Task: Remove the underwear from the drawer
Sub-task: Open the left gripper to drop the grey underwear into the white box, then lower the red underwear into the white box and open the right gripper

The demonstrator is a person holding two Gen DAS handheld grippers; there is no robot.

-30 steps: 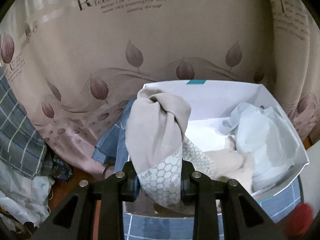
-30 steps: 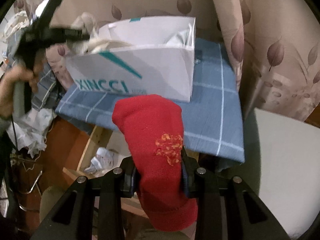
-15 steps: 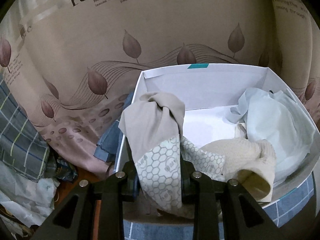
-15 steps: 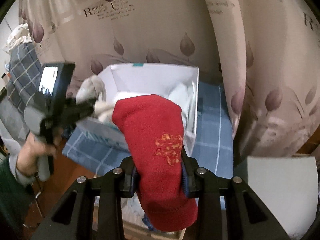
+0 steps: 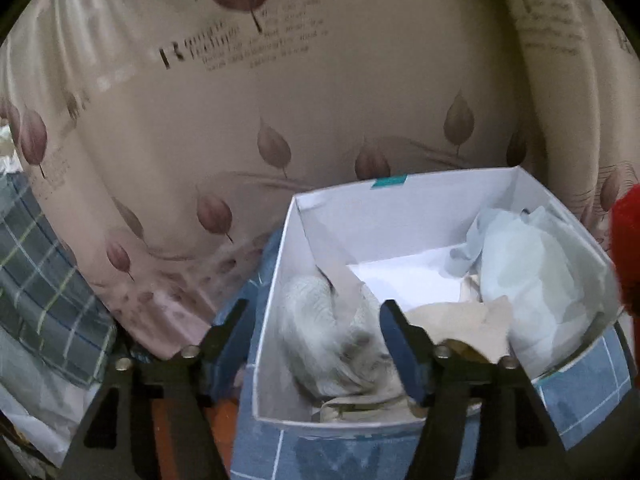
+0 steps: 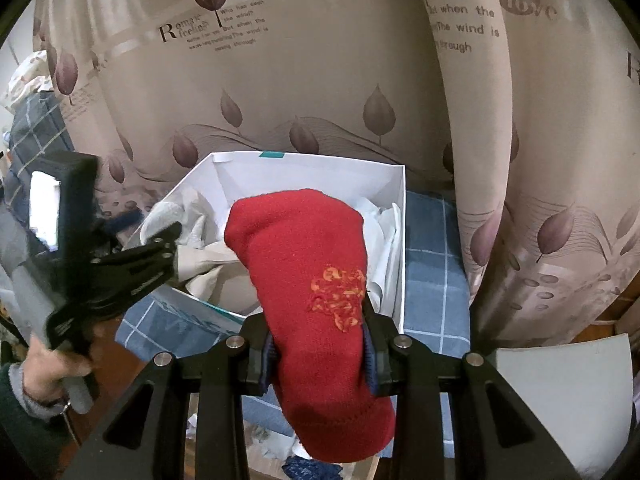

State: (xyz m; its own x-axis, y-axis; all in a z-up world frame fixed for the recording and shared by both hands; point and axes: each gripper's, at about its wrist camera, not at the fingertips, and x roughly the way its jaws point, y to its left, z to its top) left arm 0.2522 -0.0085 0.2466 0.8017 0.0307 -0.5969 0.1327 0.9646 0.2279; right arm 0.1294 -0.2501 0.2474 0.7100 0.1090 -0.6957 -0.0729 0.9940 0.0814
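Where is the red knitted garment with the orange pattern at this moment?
In the right wrist view, the red knitted garment is clamped in the right gripper, in front of the white cardboard box.

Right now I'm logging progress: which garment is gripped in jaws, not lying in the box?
The red garment, clamped by the right gripper; the grey, cream and pale-blue pieces lie in the white box.

White cardboard box (image 5: 404, 204) serving as the drawer: open top, teal tape tab on far rim, sits on blue checked cloth. Inside, near left corner: grey-beige underwear (image 5: 336, 344), crumpled, blurred in the left wrist view, lying free on the box floor against the left wall. Beside it, a cream piece (image 5: 472, 320) at the near wall; pale blue-white piece (image 5: 536, 276) bunched along the right side. Red knitted piece (image 6: 316, 280) with orange motif, upright above the box's near edge, clamped at its lower half
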